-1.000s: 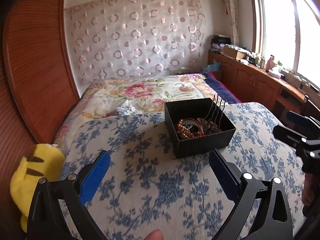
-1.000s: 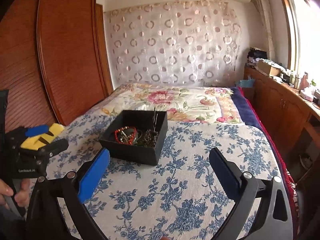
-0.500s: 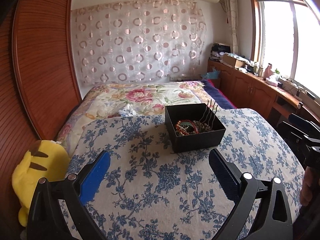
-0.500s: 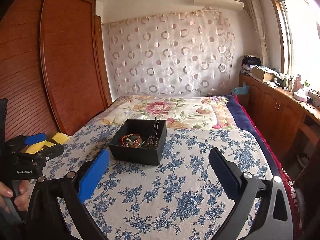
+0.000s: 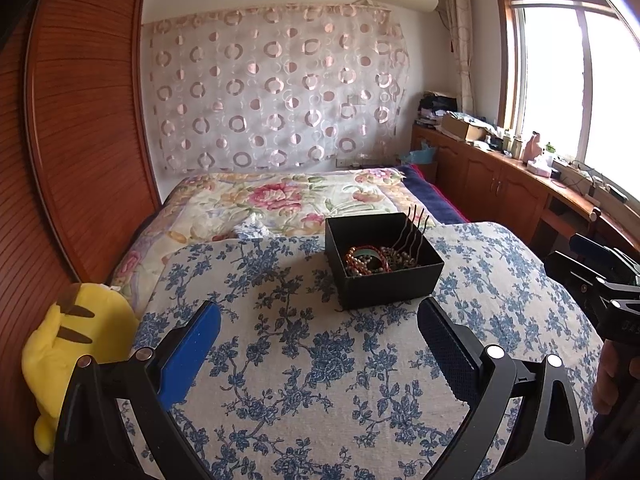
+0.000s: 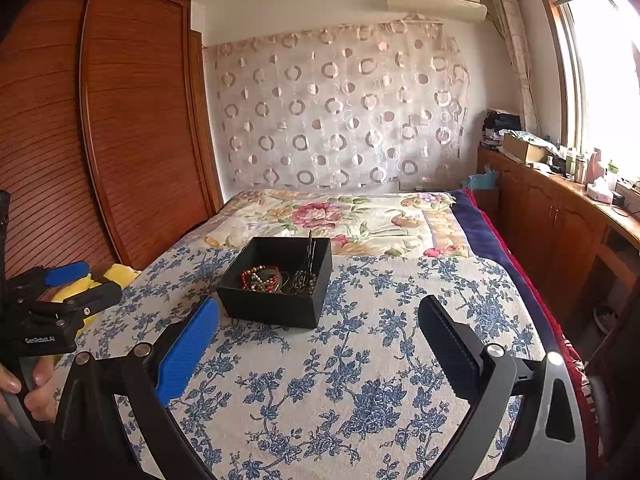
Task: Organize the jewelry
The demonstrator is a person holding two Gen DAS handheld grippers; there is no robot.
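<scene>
A square black box (image 5: 382, 264) with matte, stiff-looking walls and no lid sits on a coarse woven cloth (image 5: 320, 360) printed with blue flower sprigs on cream, spread over the near part of a bed; in the left wrist view the box lies just right of the frame's centre, in the right wrist view (image 6: 276, 280) just left of centre. Inside it is a tangled heap of jewelry: a round bracelet of red and pale beads (image 5: 366, 258) lying toward the left side, a mass of smaller dark beads (image 5: 400, 258) beside it, and several thin bent metal pins (image 5: 414, 228) that lean against the right wall and stand above the rim. The left tongs (image 5: 318, 344) fill the lower frame of their own view, black plastic arms with a smooth bright blue pad at left and a ribbed dark pad at right, spread wide with nothing between them, hovering short of the box. The right tongs (image 6: 318, 344) are likewise spread wide and hold nothing, the box just beyond their left pad. Beyond the cloth lies a quilt (image 5: 280, 200) with large pink flowers. A soft yellow plush toy (image 5: 76, 348) sits at lower left, against a slatted reddish wooden wardrobe (image 5: 80, 140).
</scene>
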